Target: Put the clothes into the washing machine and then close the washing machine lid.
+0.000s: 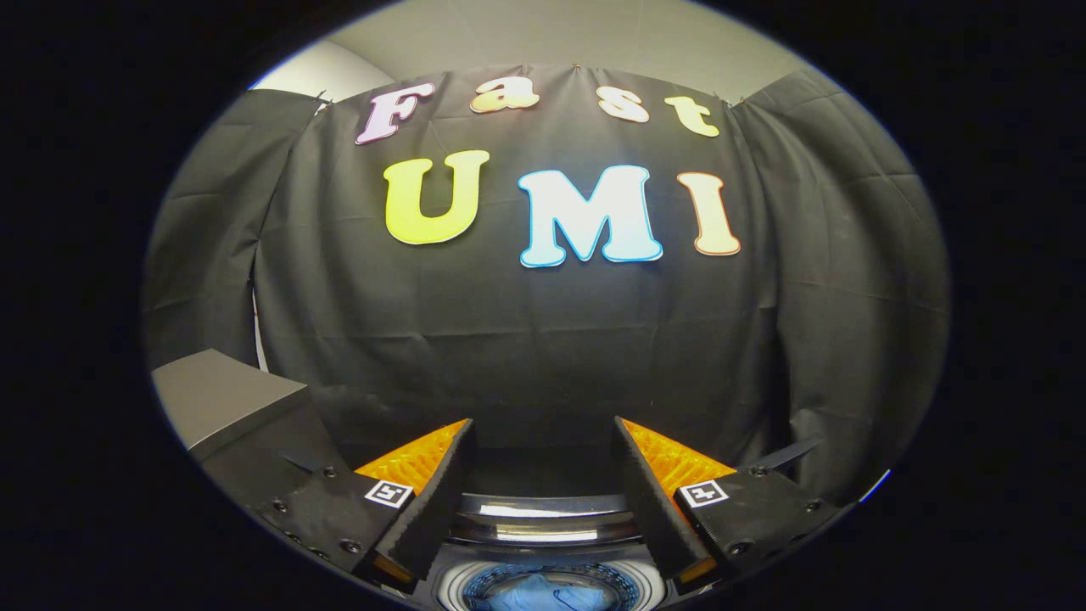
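Out on the left, a grey flat-topped box-like unit [225, 399] sits against the booth's black cloth wall [543, 339], well clear of the action. Moving in, here are the tongs [543, 475], black wedge-shaped fingers with ribbed orange backs, spread wide apart and released, nothing between them but open air. The left finger [437, 501] and the right finger [649, 501] frame the real story: low down between them, right under the tips, lies the round open mouth of the white top-loading washing machine [547, 585], its glossy dark rim catching a strip of light, and inside the drum a crumpled pale blue piece of clothing [543, 592] already resting in there. So the clothes look to be in, and by my reading the lid is what remains. That dark glossy band just beyond the drum, between the fingers, is probably the raised lid [543, 509], though it is hard to be sure from this angle. The relation that matters: the tongs point level toward the wall, while the machine lies below and slightly ahead, so the next move likely needs a reach forward and down onto that lid edge. To the right, only draped cloth.
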{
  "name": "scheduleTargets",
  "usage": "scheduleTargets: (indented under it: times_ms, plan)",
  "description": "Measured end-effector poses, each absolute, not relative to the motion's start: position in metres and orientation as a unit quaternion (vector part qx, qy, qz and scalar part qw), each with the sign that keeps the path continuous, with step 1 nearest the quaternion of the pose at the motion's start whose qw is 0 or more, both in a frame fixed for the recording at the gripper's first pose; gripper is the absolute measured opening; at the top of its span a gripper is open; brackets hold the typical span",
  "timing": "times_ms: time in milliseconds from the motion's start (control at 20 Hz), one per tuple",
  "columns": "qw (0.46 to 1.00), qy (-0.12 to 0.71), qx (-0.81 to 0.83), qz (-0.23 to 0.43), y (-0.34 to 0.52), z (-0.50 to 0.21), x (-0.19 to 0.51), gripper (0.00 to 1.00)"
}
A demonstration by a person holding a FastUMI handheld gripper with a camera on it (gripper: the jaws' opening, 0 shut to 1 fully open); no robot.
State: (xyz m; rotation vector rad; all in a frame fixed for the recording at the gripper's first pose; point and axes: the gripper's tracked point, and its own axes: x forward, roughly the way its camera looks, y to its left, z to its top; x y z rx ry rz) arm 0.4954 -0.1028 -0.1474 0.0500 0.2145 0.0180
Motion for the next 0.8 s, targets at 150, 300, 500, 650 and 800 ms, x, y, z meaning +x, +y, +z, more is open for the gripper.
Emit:
scheduleTargets:
  times_ms: [150,300,500,650,800]
  plan:
    - [0.994,0.110,0.024,0.009,-0.103,-0.151,0.485,0.98]
    - [0.993,0.113,0.023,0.011,-0.103,-0.155,0.474,0.98]
    - [0.992,0.120,0.022,0.015,-0.103,-0.161,0.461,0.98]
    - [0.992,0.125,0.021,0.017,-0.102,-0.165,0.453,0.98]
    - [0.991,0.132,0.020,0.020,-0.102,-0.172,0.443,0.98]
